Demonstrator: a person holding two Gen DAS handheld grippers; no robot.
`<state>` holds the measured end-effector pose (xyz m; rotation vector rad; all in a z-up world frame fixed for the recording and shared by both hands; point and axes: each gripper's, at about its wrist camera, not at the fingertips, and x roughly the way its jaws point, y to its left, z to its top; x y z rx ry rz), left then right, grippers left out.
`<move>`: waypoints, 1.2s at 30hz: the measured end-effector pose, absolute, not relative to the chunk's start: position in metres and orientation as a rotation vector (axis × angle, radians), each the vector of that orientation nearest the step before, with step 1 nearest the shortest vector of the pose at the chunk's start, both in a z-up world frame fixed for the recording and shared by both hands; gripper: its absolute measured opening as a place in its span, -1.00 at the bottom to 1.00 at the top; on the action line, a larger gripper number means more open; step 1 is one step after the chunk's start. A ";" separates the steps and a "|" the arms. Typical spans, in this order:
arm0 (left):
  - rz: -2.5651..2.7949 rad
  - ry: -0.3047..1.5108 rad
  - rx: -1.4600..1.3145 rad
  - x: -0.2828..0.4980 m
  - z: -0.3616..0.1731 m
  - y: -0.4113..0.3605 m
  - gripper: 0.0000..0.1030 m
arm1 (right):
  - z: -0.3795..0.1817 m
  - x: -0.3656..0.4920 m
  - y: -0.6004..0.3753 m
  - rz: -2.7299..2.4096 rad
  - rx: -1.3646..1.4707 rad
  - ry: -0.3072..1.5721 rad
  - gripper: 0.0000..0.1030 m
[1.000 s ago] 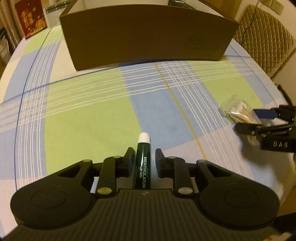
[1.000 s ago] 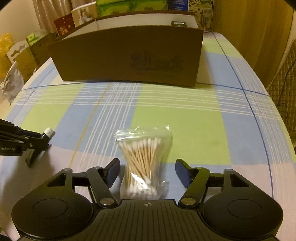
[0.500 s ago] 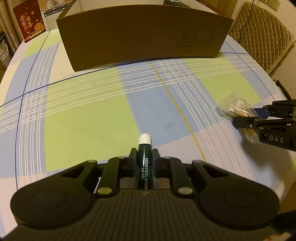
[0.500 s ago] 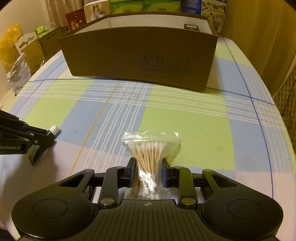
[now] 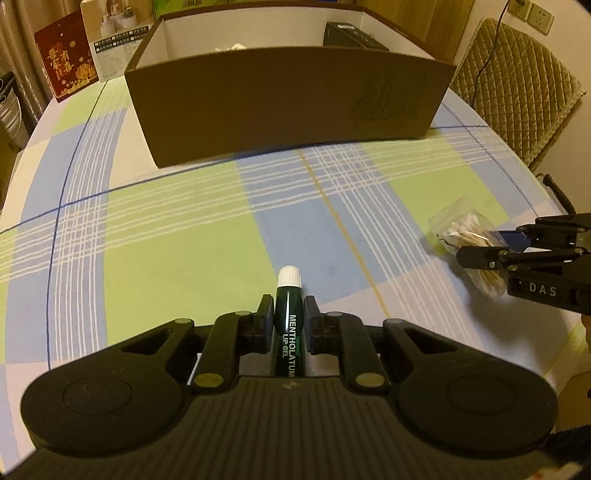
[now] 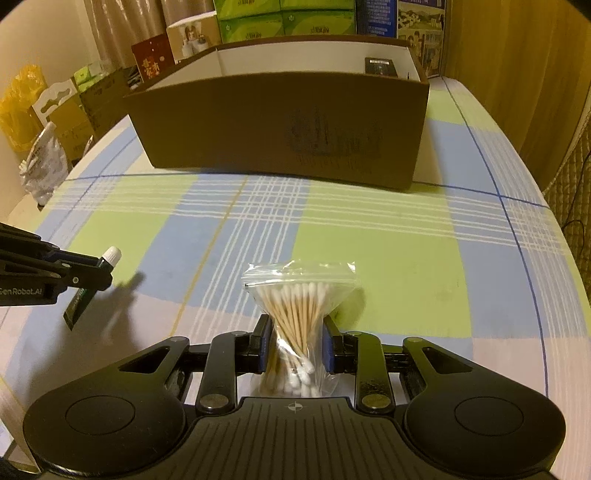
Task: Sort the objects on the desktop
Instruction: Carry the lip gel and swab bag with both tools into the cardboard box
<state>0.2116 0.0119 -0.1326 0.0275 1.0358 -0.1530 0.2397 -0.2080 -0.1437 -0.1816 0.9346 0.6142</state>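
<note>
The cardboard box [image 5: 288, 107] stands on the tablecloth [image 5: 177, 236], open at the top, with a small device [image 5: 354, 35] inside it at its far right corner. In front of the box, to the left, the lip gel tube [image 5: 289, 325] sits between the pads of the left gripper [image 5: 289, 314]; in front of the box, further right, the bag of cotton swabs [image 6: 295, 321] sits between the pads of the right gripper [image 6: 295, 332]. Behind the box stand stacked cartons [image 6: 284, 16], and to its right, beyond the table edge, stands a quilted chair back [image 5: 517, 96].

Dim, warm yellowish indoor light. Strong fisheye bending, dark vignetted corners. Soft shadows on the tablecloth [image 6: 388, 258]. Slight blur at the edges.
</note>
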 end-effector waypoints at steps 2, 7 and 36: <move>-0.156 1.027 0.028 0.212 -0.129 0.011 -0.75 | -0.140 0.240 -0.207 0.618 -0.178 0.927 -0.53; -0.165 1.005 0.023 0.213 -0.118 0.010 -0.75 | -0.132 0.241 -0.205 0.632 -0.171 0.912 -0.53; -0.228 0.835 0.030 0.270 -0.057 0.001 -0.75 | -0.071 0.294 -0.166 0.721 -0.167 0.763 -0.53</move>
